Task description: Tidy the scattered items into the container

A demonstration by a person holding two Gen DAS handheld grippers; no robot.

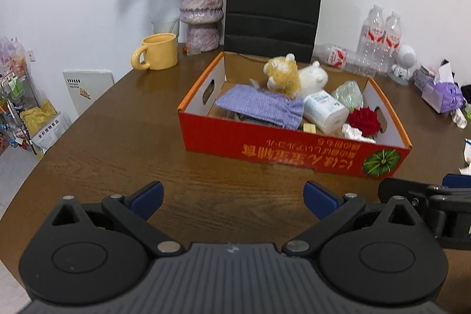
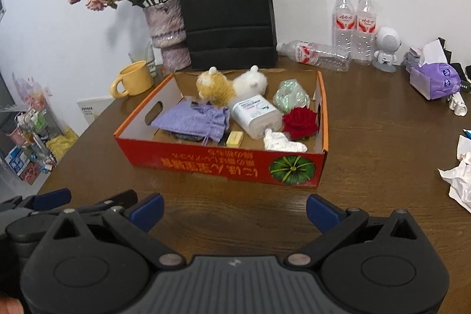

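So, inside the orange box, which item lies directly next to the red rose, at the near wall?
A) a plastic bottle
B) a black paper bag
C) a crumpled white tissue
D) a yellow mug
C: the crumpled white tissue lies beside the red rose at the near wall of the orange box.

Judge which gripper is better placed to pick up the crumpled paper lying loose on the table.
Right. The crumpled paper lies on the table's right side, beside the right gripper, which is open and empty. The left gripper, also open, sits farther left, in front of the box.
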